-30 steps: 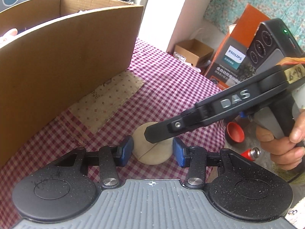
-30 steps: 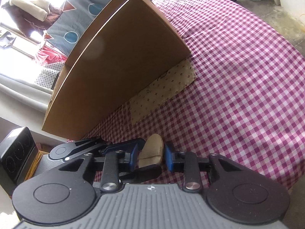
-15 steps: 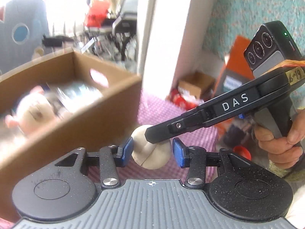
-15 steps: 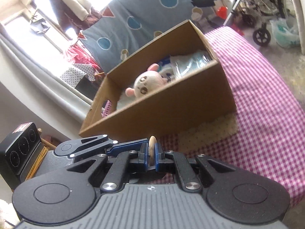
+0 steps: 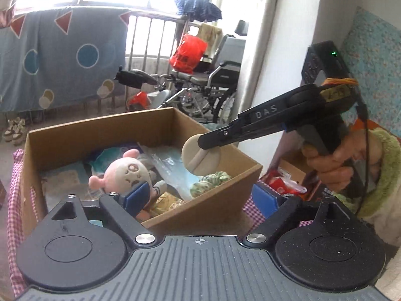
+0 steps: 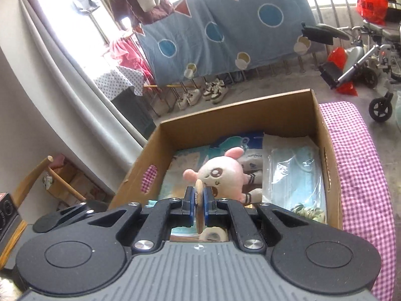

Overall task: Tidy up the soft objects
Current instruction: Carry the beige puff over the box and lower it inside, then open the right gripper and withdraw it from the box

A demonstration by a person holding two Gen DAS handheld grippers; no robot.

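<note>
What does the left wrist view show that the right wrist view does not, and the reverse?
Only the left wrist view shows the right claw from the side, with the hand holding it, the flat round face of the beige pad, and the open left claw. Only the right wrist view shows the pad edge-on between the shut claw's fingers, the sealed pack of face masks, and the box's handle cutout. Both show the cardboard box and the pink plush toy inside it.

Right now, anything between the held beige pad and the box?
Nothing visible. The right claw holds the beige round pad over the open cardboard box; below lie only the pink plush and bagged masks.
</note>
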